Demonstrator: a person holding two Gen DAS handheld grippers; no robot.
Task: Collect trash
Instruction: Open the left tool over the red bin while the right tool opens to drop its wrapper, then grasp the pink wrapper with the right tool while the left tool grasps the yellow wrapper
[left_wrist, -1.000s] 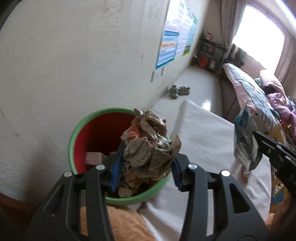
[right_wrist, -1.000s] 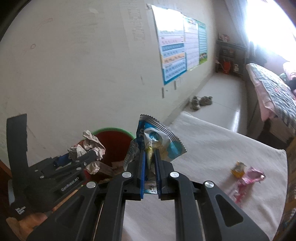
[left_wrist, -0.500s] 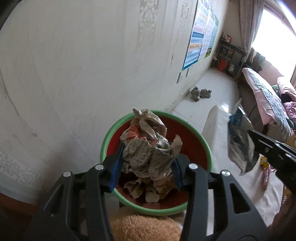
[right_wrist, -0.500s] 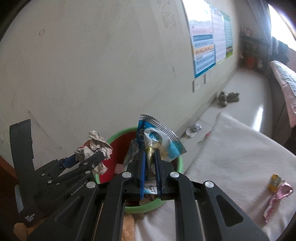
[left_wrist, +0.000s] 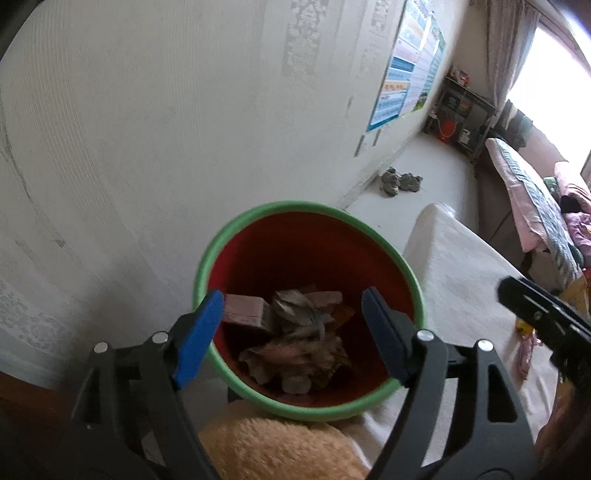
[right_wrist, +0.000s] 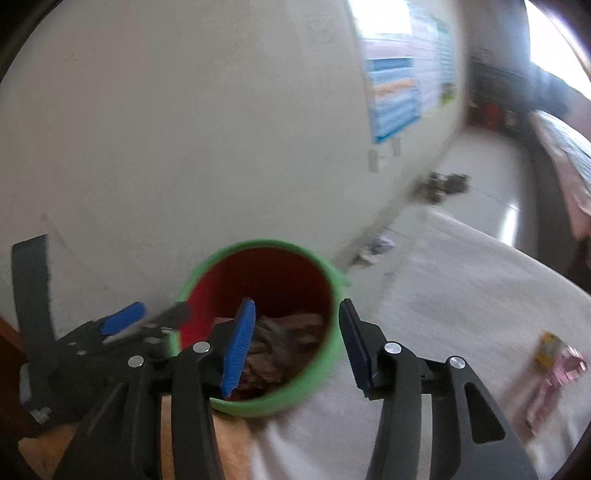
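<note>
A red bin with a green rim (left_wrist: 236, 236) stands against the wall, also in the right wrist view (right_wrist: 332, 273). Crumpled newspaper and other trash (left_wrist: 295, 347) lie inside it. My left gripper (left_wrist: 291, 332) is open and empty just above the bin's mouth. My right gripper (right_wrist: 295, 343) is open and empty over the bin's near rim. It shows at the right of the left wrist view (left_wrist: 543, 317). A pink wrapper (right_wrist: 554, 384) and a small yellow wrapper (right_wrist: 548, 349) lie on the white cloth surface (right_wrist: 461, 295).
The wall (left_wrist: 147, 129) rises right behind the bin. A tan fuzzy object (left_wrist: 273, 450) sits just in front of the bin. Shoes (left_wrist: 400, 181) lie on the floor by the wall. A bed (left_wrist: 532, 199) stands at the far right.
Both grippers have opened. The crumpled newspaper has left the left gripper and lies in the bin; the snack wrapper is gone from the right gripper. Both grippers moved closer over the bin.
</note>
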